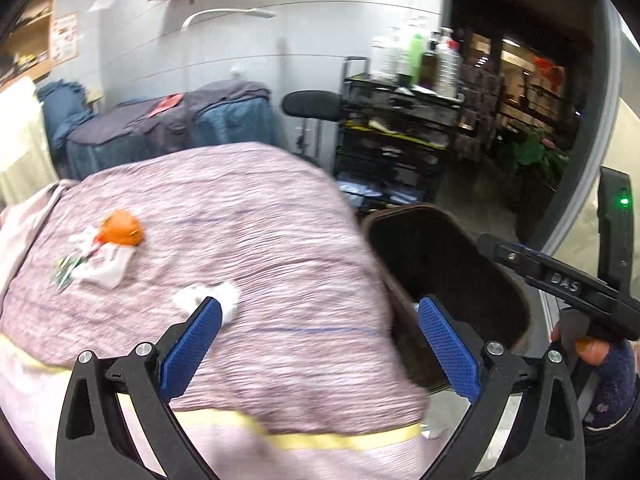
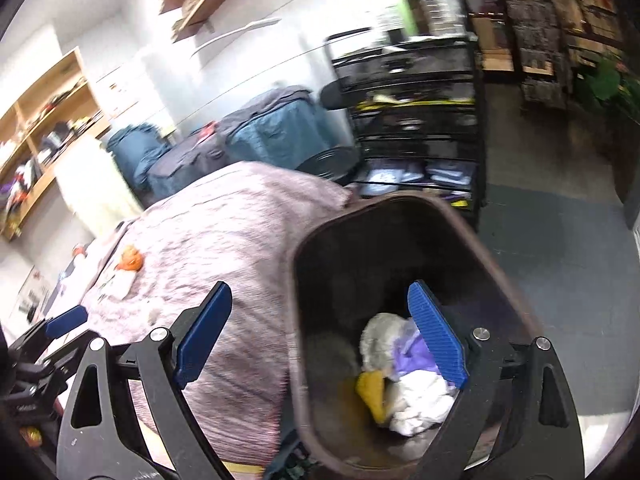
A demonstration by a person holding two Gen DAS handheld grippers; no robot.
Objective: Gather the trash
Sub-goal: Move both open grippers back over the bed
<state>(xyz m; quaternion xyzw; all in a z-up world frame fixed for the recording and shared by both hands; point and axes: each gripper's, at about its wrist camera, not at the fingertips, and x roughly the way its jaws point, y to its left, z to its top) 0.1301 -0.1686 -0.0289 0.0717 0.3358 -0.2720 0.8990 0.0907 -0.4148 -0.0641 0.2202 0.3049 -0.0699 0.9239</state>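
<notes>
A dark brown trash bin (image 2: 400, 216) stands at the right edge of a bed with a pink-striped cover (image 1: 240, 240). In it lie white tissue, purple wrap and a yellow piece (image 2: 404, 380). My right gripper (image 2: 320, 336) is open and empty above the bin's near rim. My left gripper (image 1: 320, 332) is open and empty above the bed, beside the bin (image 1: 440, 264). On the cover lie a crumpled white tissue (image 1: 224, 300), an orange wad (image 1: 122, 229) and a white wrapper with a green piece (image 1: 96, 264). The orange wad also shows in the right wrist view (image 2: 130, 259).
A black wire cart (image 1: 396, 140) with bottles stands behind the bin. Blue and grey covered furniture (image 1: 168, 128) sits beyond the bed by the wall. Wooden shelves (image 2: 40, 140) are at the left. Grey floor (image 2: 560, 260) lies to the right of the bin.
</notes>
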